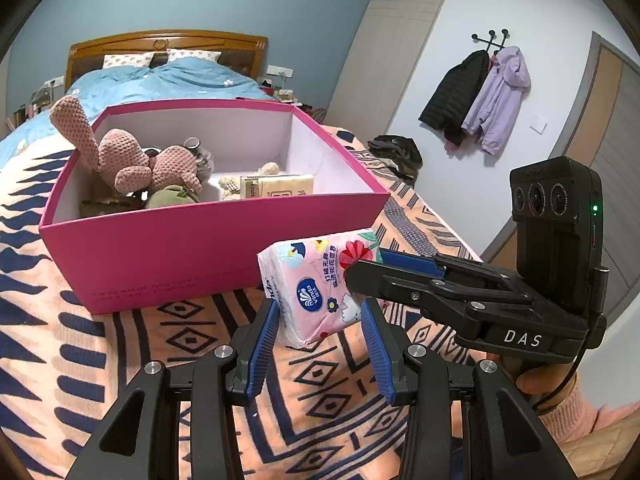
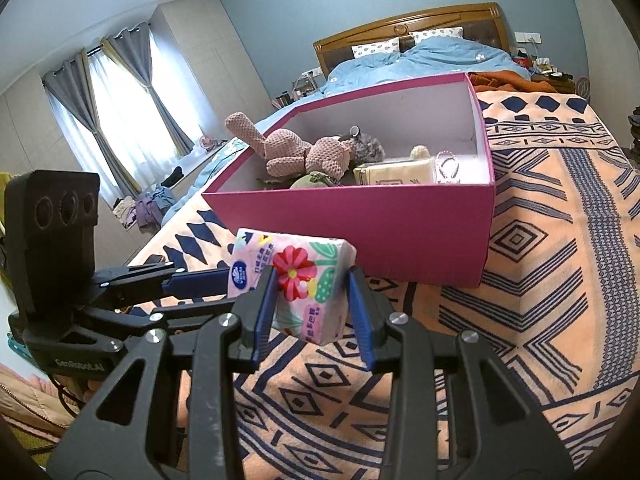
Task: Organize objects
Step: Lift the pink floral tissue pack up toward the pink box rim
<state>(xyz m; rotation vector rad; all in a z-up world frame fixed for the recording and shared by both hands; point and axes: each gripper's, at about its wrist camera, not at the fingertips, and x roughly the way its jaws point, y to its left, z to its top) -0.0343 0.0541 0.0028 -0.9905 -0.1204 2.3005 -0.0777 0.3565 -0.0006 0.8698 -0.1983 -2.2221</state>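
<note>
both grippers, left gripper (image 1: 318,320) and right gripper (image 2: 310,300), clamp one pink tissue pack (image 1: 320,284) just near of the magenta box (image 1: 208,248), which already holds a knitted bunny (image 1: 132,160); boxing the pack remains.

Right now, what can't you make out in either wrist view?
- Box floor: both views, toys and the near wall hide it.
- Green toy: mostly hidden by the wall.
- Tissue pack underside: faces away.
- Print on box front: left view, too small.
</note>
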